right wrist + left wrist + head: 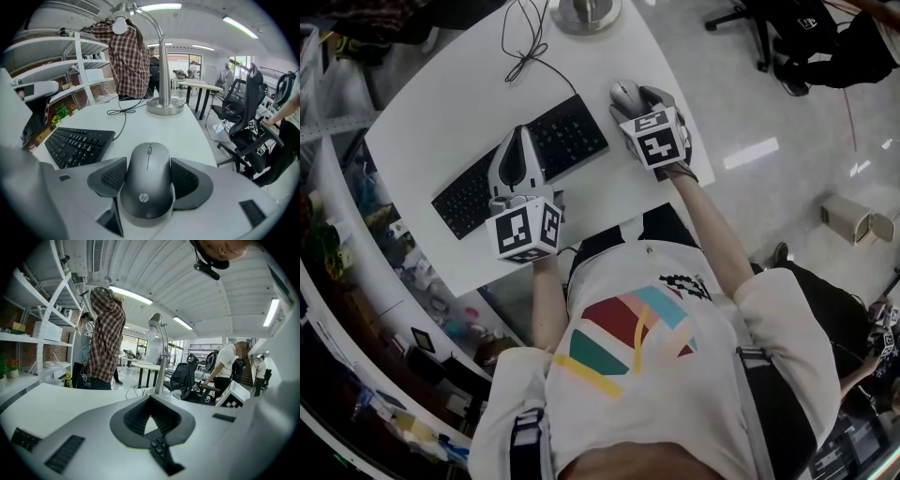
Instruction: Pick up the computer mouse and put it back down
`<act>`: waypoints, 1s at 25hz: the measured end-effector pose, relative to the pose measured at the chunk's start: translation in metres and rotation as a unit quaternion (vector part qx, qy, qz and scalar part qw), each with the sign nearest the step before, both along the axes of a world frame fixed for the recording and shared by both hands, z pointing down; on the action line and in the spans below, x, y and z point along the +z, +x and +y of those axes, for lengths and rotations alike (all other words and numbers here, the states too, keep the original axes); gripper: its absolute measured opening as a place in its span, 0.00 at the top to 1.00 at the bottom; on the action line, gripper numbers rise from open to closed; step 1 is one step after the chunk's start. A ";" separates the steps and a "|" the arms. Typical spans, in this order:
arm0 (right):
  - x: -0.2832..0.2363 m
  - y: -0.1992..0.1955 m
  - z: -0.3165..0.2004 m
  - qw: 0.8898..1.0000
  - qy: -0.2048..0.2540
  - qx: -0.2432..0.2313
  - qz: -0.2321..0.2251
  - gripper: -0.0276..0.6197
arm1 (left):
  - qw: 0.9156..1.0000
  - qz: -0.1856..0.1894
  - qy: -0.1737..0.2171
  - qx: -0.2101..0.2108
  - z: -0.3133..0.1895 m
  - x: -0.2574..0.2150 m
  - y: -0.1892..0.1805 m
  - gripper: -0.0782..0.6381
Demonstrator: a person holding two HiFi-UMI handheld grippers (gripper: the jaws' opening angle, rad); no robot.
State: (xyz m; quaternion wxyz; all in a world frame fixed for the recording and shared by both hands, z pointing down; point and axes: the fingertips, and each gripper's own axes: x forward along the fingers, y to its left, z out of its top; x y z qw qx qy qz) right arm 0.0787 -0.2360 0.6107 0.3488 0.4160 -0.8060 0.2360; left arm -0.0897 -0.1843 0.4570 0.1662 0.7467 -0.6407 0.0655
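Right tongs (pixel 148 159): pads set well apart and clamped on the flanks of the smooth grey plastic computer mouse (pixel 147 185), one ribbed dark pad on each side.
Left tongs (pixel 151 404): pads drawn together with only a sliver of a gap showing, and nothing between them.
Mouse place: lengthwise between the right tongs' pads, with its scroll wheel end pointing away from them. It sits low, on or just off the curved white surface (pixel 459 103). I cannot tell which.
Neighbours: flat black keyboard (pixel 77 145) to the left of the right tongs and under the left tongs. The round silver lamp base (pixel 164 105) lies well beyond the right tongs' tips.
Done so far: the grip on the mouse looks made.
Left to do: at the least, opening the pads with the mouse resting on the surface. Whether the lift is yet to come cannot be judged from these pictures.
Right arm: forearm stretched forward from the body, tongs pitched steeply down at the surface, marker cube facing up.
Left arm: forearm reaching forward, tongs held much flatter above the keyboard, idle.
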 end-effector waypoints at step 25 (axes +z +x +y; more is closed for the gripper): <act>-0.160 -0.023 -0.015 0.982 0.129 -0.026 -0.132 0.50 | 0.997 -0.023 0.070 -0.021 -0.004 -0.067 -0.008 0.83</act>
